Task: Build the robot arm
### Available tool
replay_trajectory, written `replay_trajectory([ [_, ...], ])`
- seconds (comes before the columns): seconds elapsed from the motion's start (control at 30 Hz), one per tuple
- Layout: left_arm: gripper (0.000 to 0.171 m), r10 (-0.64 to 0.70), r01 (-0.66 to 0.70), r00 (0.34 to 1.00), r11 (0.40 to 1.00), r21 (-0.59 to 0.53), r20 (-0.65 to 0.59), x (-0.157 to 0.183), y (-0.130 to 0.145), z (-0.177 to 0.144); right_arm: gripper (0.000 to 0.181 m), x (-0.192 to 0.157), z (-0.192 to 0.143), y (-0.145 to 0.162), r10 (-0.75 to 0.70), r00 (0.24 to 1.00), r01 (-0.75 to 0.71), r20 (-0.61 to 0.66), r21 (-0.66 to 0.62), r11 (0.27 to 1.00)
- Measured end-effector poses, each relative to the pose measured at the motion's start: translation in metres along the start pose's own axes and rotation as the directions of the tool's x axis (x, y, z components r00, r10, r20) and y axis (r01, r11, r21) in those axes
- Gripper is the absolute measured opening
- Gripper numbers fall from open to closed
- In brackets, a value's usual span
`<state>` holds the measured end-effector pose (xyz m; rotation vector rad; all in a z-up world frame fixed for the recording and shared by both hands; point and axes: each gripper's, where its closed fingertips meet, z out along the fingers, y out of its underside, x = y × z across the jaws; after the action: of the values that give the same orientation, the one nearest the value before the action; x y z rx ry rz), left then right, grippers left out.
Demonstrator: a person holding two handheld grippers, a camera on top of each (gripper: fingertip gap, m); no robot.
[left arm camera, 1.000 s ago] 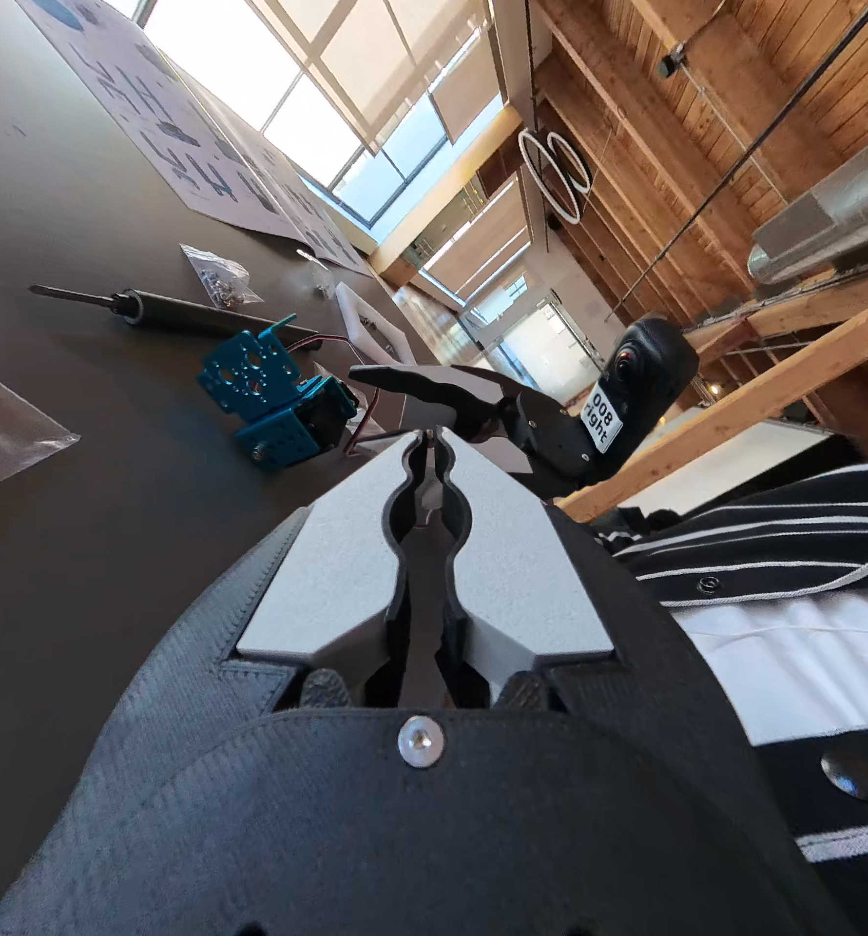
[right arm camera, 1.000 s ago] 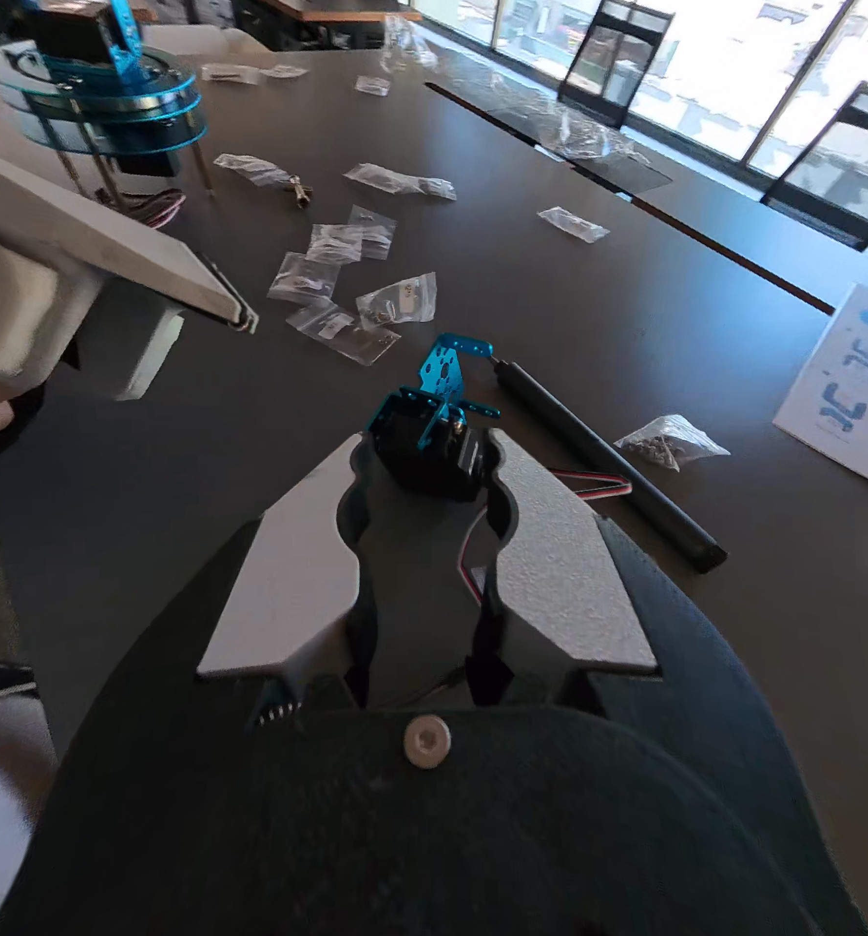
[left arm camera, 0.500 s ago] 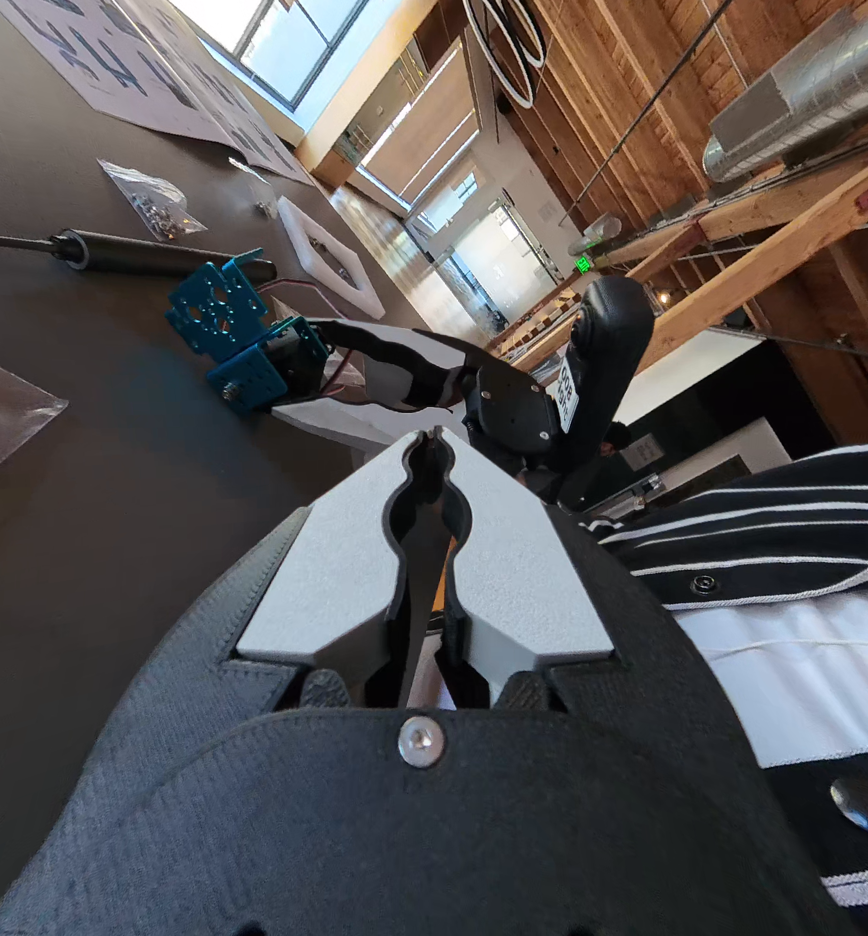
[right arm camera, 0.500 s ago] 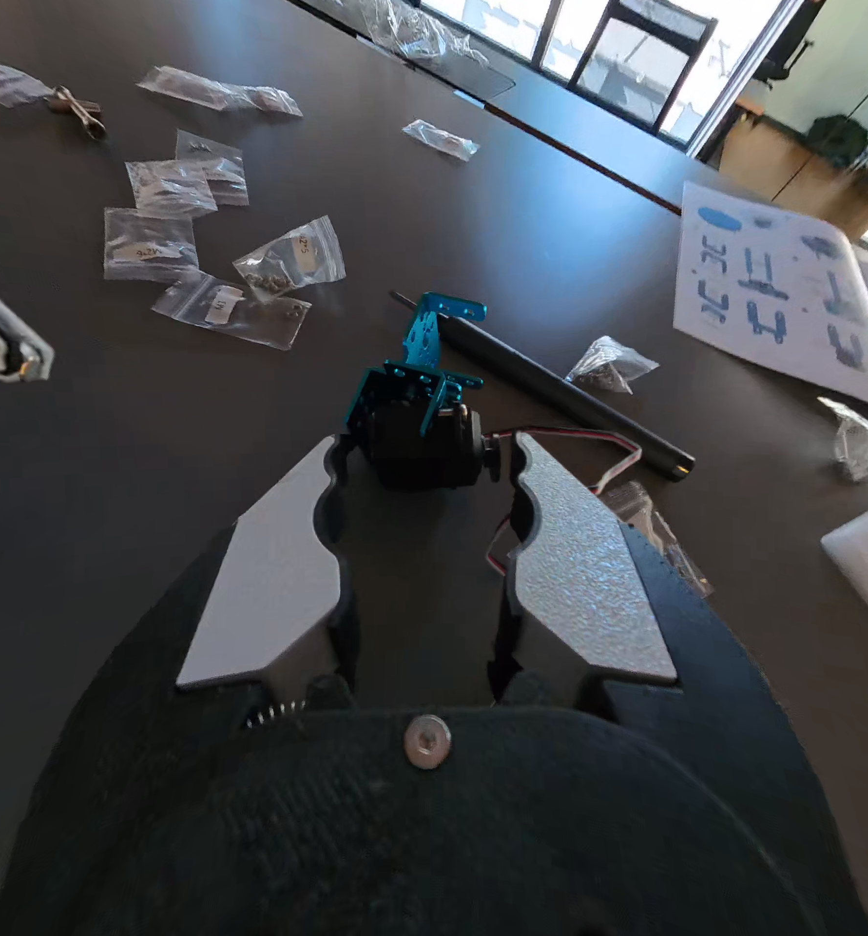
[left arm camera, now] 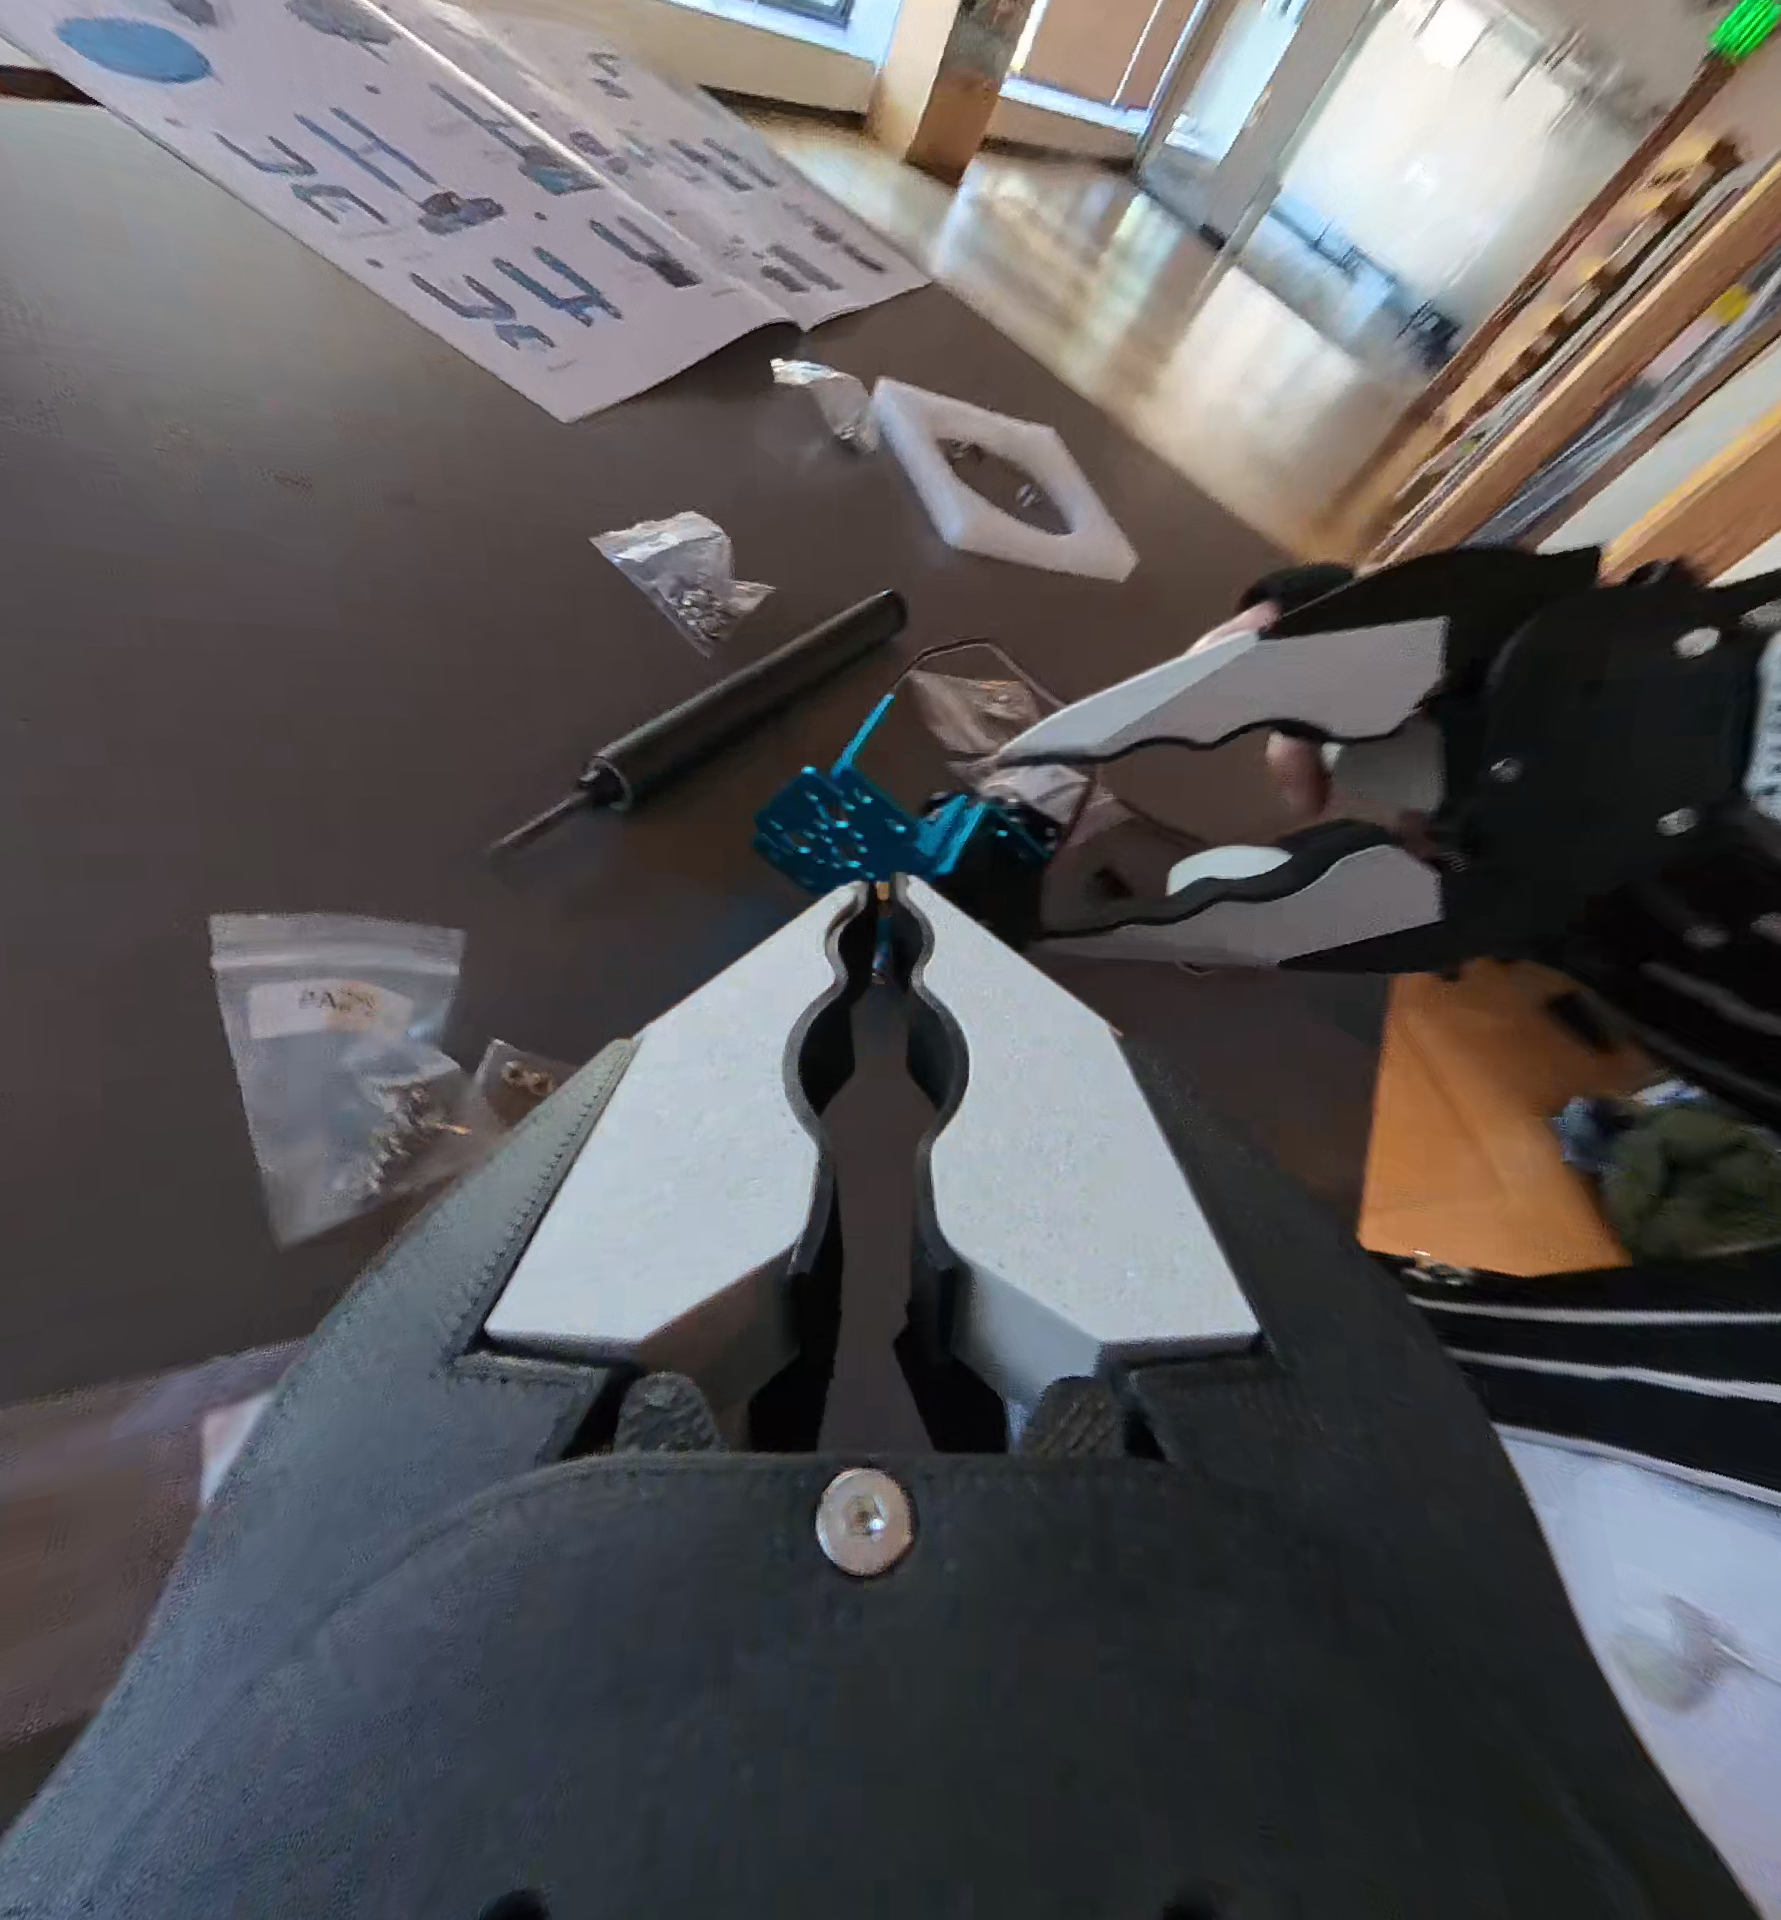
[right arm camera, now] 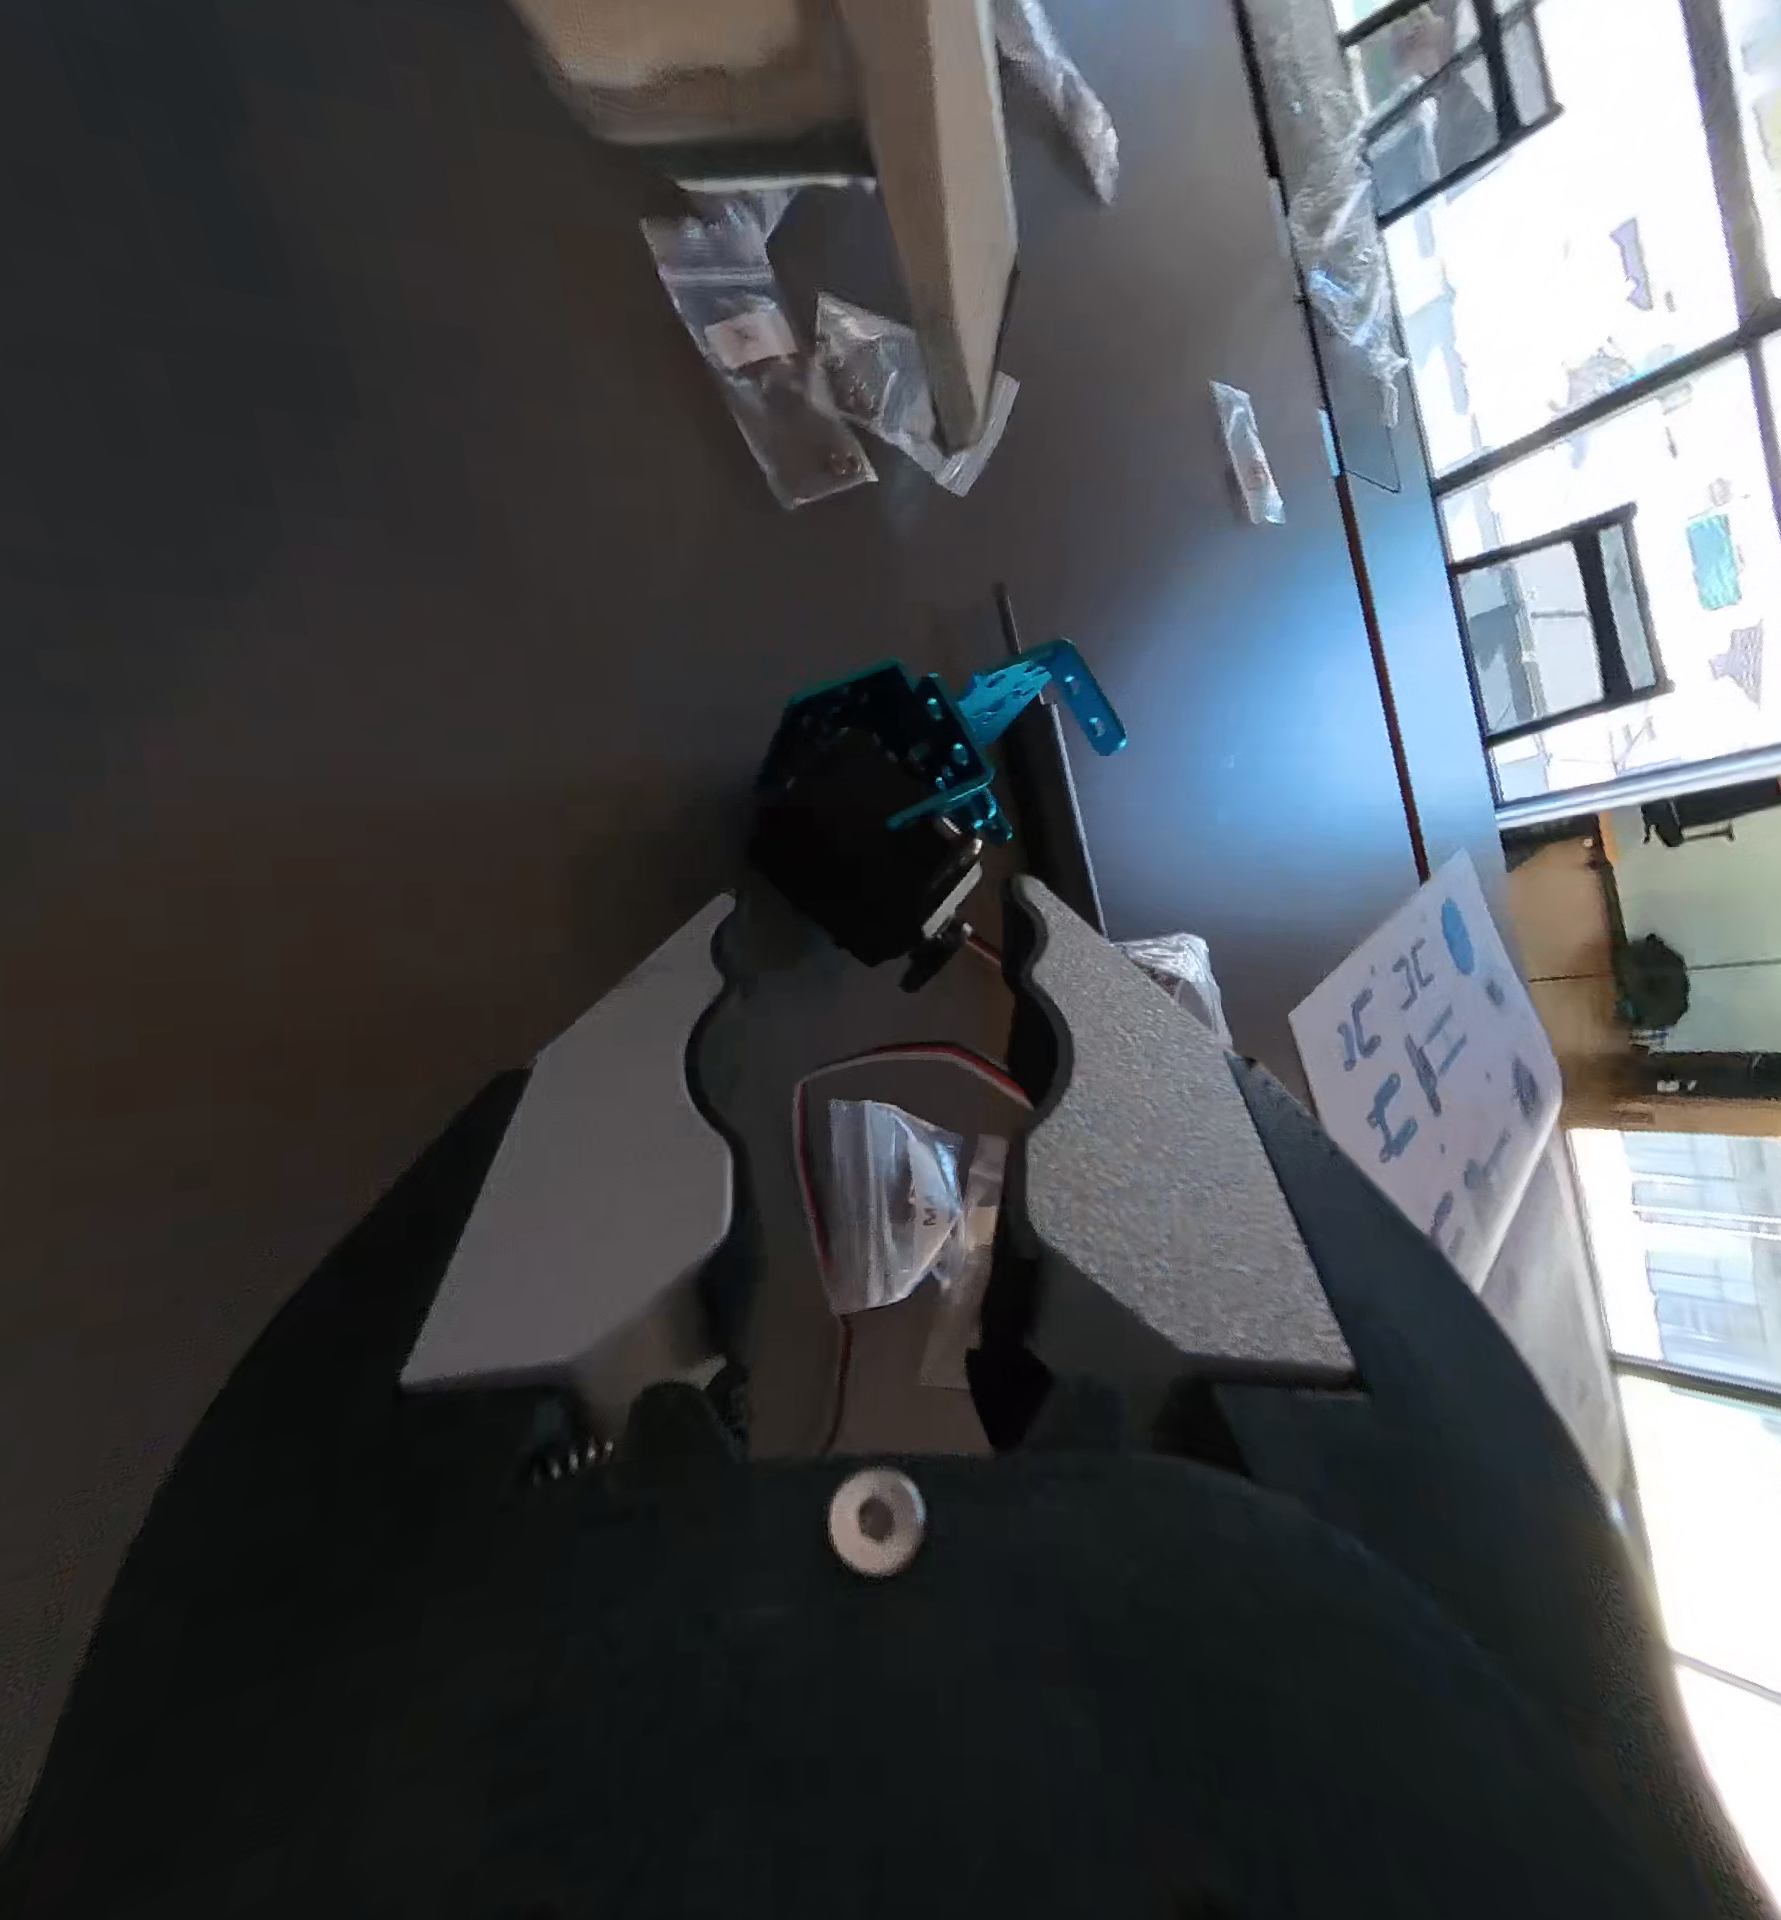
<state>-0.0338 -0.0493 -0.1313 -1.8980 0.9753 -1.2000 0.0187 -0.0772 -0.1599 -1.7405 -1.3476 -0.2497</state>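
Your left gripper (left arm camera: 881,914): jaws nearly together, pinching small brass screw (left arm camera: 880,896) at blue perforated metal bracket (left arm camera: 844,831). Your right gripper (right arm camera: 870,899): jaws apart, flanking black servo (right arm camera: 855,842); dark surface (right arm camera: 346,623) open leftward.

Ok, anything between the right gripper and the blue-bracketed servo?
Nothing visible: the black servo in its blue bracket sits right at the tips of the open right gripper. Its wire and a small plastic bag lie farther back between the fingers.

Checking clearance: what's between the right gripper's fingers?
Between the open right gripper fingers: a black servo in a blue bracket, its red wire and a clear bag. The bag's contents are unclear.
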Motion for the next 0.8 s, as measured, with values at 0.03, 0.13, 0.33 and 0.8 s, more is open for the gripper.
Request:
replay_trajectory([
  [0.03,0.000,0.020,-0.020,1.000,1.000,-0.011,0.016,-0.003,0.000,0.005,0.046,0.004,0.003,0.001,-0.024,1.000,0.024,0.000,-0.008,1.000],
  [0.13,0.001,0.007,-0.007,1.000,1.000,-0.018,-0.024,-0.001,0.001,0.016,0.041,0.002,0.006,-0.001,0.005,0.997,-0.007,0.072,0.020,1.000],
  [0.33,0.001,0.059,-0.060,0.998,0.998,-0.008,-0.033,-0.006,0.001,0.022,0.033,0.003,0.013,0.003,0.175,0.981,-0.179,0.089,0.039,0.983],
  [0.8,0.001,0.059,-0.063,0.996,0.997,-0.050,-0.065,0.007,0.010,0.037,0.027,0.009,0.011,-0.001,0.330,0.941,-0.337,0.075,0.119,0.934],
])
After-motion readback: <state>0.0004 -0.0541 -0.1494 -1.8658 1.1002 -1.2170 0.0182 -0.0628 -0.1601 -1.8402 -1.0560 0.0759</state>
